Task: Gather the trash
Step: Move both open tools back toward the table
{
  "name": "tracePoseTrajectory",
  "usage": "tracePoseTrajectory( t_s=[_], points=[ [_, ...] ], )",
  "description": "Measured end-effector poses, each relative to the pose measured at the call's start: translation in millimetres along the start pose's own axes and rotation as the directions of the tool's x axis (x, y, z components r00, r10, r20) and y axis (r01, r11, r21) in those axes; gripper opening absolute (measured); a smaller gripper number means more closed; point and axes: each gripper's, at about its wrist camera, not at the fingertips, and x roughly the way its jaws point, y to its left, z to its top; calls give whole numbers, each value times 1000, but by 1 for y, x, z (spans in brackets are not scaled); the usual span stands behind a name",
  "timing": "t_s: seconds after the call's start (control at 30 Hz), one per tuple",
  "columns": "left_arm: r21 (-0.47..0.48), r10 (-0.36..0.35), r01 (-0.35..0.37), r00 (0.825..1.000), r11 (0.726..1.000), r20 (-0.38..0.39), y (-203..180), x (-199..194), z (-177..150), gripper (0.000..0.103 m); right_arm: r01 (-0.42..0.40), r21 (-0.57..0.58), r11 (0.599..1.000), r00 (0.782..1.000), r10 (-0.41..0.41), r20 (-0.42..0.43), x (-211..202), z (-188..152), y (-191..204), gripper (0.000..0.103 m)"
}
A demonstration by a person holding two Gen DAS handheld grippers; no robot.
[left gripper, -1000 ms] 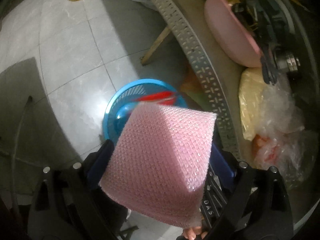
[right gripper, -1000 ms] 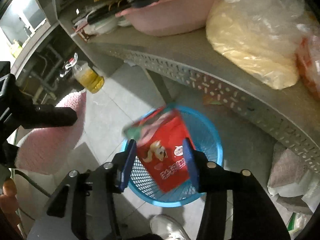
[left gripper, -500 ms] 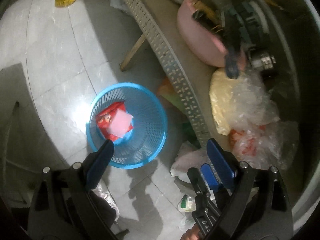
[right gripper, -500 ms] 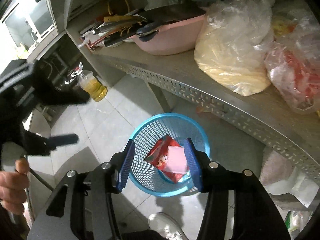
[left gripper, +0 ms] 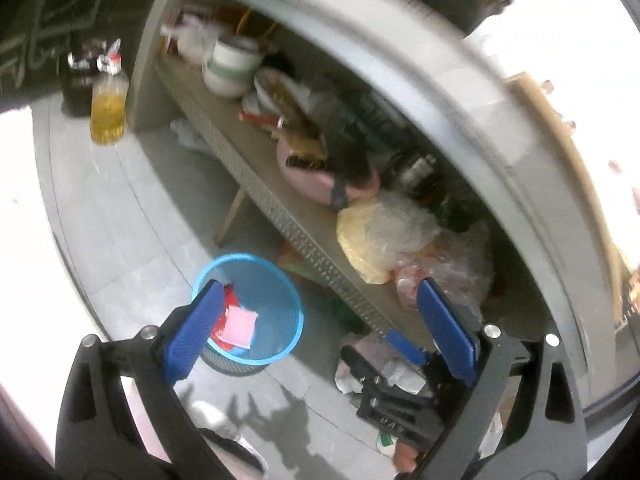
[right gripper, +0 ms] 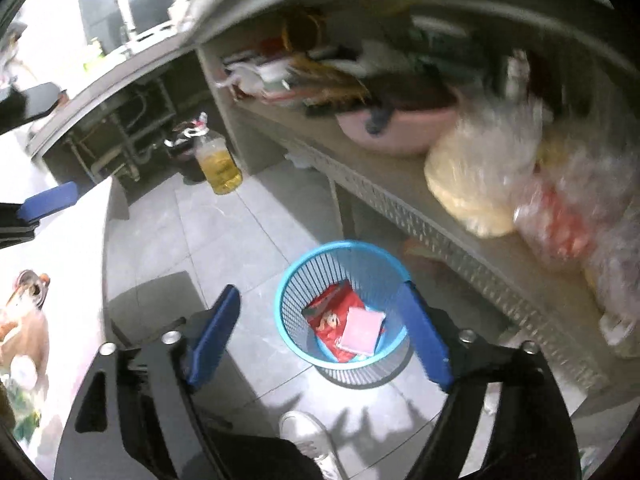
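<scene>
Both pieces of trash, the red snack bag (right gripper: 334, 314) and pink bubble wrap (right gripper: 362, 330), now lie in the blue basket (right gripper: 298, 280). The left gripper (left gripper: 320, 334) gapes wide and empty; the right gripper (right gripper: 326, 338) is opening, nothing between its jaws, both lifted away.

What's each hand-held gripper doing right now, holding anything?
Left hand-held gripper: open, holding nothing.
Right hand-held gripper: jaws opening wide, nothing between them; the blue basket sits on the floor below.
</scene>
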Motion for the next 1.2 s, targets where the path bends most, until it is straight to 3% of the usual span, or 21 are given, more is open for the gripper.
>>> tracePoseTrajectory(
  t_s=[0.17, 0.3, 0.57, 0.87, 1.2],
  points=[
    [53, 28, -34, 995, 998, 98, 0, -69, -19, 94, 28, -101, 994, 996, -19, 89, -43, 15, 31, 96],
    [49, 60, -68, 987, 996, 150, 13, -115, -34, 94, 59, -188, 980, 989, -32, 145, -67, 23, 59, 96],
    [-101, 176, -154, 948, 983, 266, 62, -206, -64, 94, 77, -338, 938, 987, -22, 162, -90, 23, 121, 96],
    [-226, 299, -229, 885, 947, 357, 110, -278, -96, 94, -60, -397, 916, 980, 130, 151, -108, 27, 171, 96],
    [-288, 390, -291, 833, 912, 393, 145, -318, -122, 94, -165, -433, 886, 963, 240, 124, -114, 28, 207, 96]
  ],
)
